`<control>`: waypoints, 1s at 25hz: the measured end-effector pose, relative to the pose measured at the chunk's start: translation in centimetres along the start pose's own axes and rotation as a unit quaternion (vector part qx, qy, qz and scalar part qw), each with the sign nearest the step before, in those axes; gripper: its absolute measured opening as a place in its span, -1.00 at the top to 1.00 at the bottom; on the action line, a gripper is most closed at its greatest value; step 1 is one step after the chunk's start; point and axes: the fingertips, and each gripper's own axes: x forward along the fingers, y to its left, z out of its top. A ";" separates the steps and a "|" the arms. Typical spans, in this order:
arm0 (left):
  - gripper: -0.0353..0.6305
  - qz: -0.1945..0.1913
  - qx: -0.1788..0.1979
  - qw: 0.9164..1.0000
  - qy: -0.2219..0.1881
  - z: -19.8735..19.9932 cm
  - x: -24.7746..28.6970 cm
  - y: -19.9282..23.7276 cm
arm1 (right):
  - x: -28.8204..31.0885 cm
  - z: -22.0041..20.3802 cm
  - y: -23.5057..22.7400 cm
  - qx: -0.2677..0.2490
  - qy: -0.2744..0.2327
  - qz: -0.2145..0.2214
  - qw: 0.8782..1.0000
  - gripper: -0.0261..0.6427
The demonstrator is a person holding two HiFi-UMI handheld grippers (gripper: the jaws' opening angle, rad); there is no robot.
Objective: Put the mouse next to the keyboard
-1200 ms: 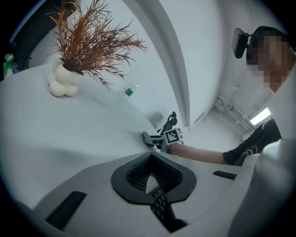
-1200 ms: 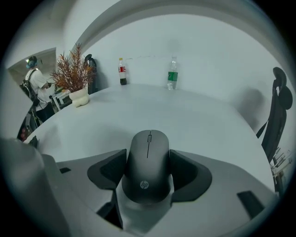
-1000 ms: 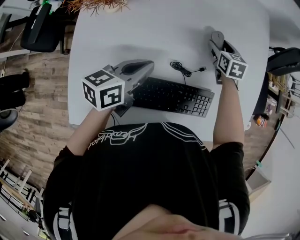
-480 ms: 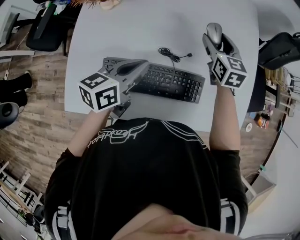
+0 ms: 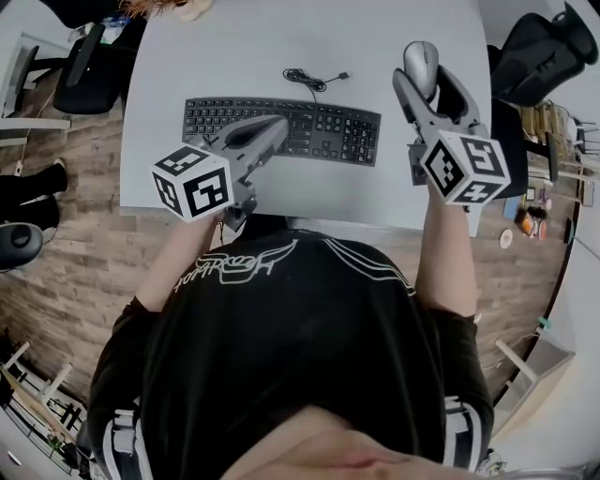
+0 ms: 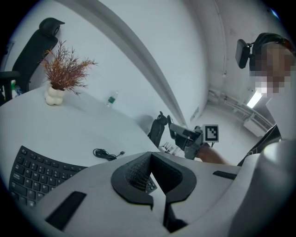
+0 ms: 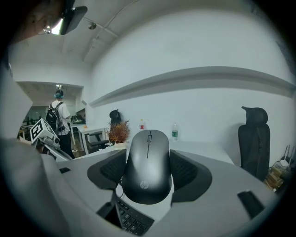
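A grey mouse (image 5: pixel 422 66) sits between the jaws of my right gripper (image 5: pixel 424 77), held above the white table (image 5: pixel 234 47) just past the right end of the black keyboard (image 5: pixel 309 131). In the right gripper view the mouse (image 7: pixel 148 166) fills the gap between the pads, with the keyboard's (image 7: pixel 132 220) keys below it. My left gripper (image 5: pixel 272 129) hovers over the keyboard's left half, shut with nothing in it. Through the left gripper view I see the keyboard (image 6: pixel 37 178) and the right gripper (image 6: pixel 185 139) across from it.
A coiled black cable (image 5: pixel 309 78) lies behind the keyboard. A dried plant (image 5: pixel 173 7) in a white vase stands at the far edge, near a small bottle (image 6: pixel 111 99). Office chairs (image 5: pixel 80 61) stand left of the table. A person with a backpack (image 7: pixel 58 115) stands far off.
The head view has swung, so the table and keyboard sit higher and straighter. The right gripper, still holding the mouse, is raised nearer the camera. The left gripper stays over the keyboard.
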 end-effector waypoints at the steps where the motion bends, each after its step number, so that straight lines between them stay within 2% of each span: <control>1: 0.88 -0.002 0.002 1.000 0.000 -0.3 0.1 -0.8 | -1.2 0.0 -0.1 -0.001 -0.002 -0.002 1.000 0.13; 13: 0.88 -0.028 0.028 0.999 0.006 -3.8 1.4 -7.9 | -12.4 -2.3 -2.6 0.024 -0.009 -0.046 0.999 0.13; 25: 0.88 -0.032 0.032 0.999 0.030 -5.8 2.9 -9.4 | -15.3 -8.7 -4.3 0.066 0.034 -0.078 0.994 0.13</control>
